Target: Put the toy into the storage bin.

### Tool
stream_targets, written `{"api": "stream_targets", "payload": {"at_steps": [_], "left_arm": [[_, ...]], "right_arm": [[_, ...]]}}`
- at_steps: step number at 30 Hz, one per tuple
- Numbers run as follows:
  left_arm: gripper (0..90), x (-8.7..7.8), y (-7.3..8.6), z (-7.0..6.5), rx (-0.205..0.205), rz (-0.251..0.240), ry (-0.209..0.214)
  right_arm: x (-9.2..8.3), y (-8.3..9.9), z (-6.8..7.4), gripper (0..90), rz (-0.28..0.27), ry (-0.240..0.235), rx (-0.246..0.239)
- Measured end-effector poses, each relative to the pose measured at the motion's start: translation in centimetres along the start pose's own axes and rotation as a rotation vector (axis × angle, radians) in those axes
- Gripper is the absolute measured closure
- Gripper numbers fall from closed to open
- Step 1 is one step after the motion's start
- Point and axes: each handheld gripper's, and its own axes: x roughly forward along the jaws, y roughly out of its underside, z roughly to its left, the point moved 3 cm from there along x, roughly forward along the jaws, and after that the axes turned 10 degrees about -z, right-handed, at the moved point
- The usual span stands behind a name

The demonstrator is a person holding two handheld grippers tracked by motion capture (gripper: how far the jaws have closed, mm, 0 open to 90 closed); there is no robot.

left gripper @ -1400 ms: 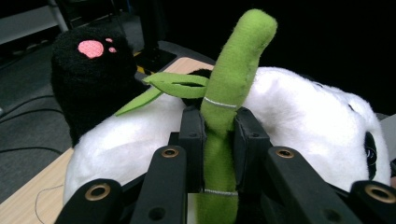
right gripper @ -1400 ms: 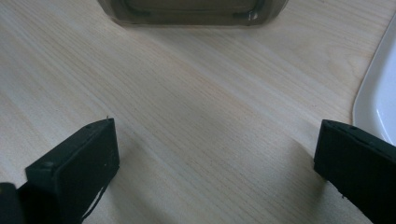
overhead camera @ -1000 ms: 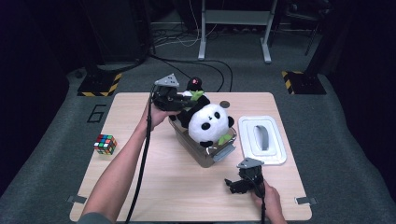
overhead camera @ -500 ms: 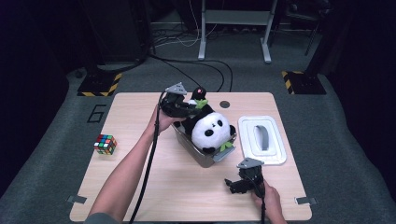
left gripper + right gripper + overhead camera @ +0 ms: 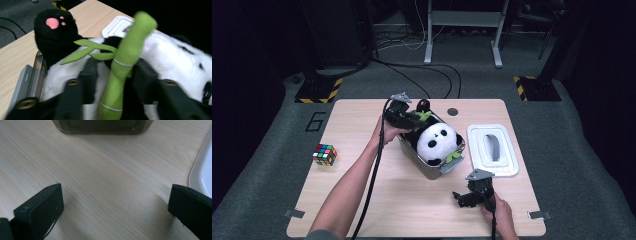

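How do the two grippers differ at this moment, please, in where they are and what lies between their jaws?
The left gripper is over the clear box at the panda plush, while the right gripper rests low near the table edge. The left gripper's jaws have just been opening, with the plush's green bamboo stalk between them; the right gripper's jaws stand wide over bare wood. Both are black, hand-held and trail a cable.

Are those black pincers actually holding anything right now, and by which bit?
Nothing is gripped. The left gripper has just opened around the panda's bamboo stalk, which stands loose between its jaws. The right gripper is open over bare table.
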Motion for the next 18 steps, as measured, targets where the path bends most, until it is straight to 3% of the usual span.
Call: {"api": "stream_targets", "payload": {"at_steps": [2, 4, 9, 13, 16, 18], "left_arm": [[35.2, -0.3, -0.5, -0.4, -0.008, -0.018, -0.01], [28.2, -0.4, -1.1, -0.9, -0.005, -0.029, -0.029], [20.4, 0.0, -2.2, -1.9, 0.02, -0.069, -0.061], [17.6, 1.2, -2.0, -2.0, 0.033, -0.024, -0.052], [17.4, 2.3, -1.3, -1.8, 0.01, 0.012, -0.041], [18.3, 2.8, -0.8, -1.6, -0.008, 0.031, -0.056]], "right_arm": [[0.0, 0.0, 0.0, 0.0, 0.0, 0.0, 0.001], [0.0, 0.0, 0.0, 0.0, 0.0, 0.0, 0.001], [0.0, 0.0, 0.0, 0.0, 0.001, 0.001, 0.002], [0.0, 0.0, 0.0, 0.0, 0.001, 0.0, 0.001], [0.0, 0.0, 0.0, 0.0, 0.0, 0.0, 0.001], [0.0, 0.0, 0.0, 0.0, 0.001, 0.001, 0.003]]}}
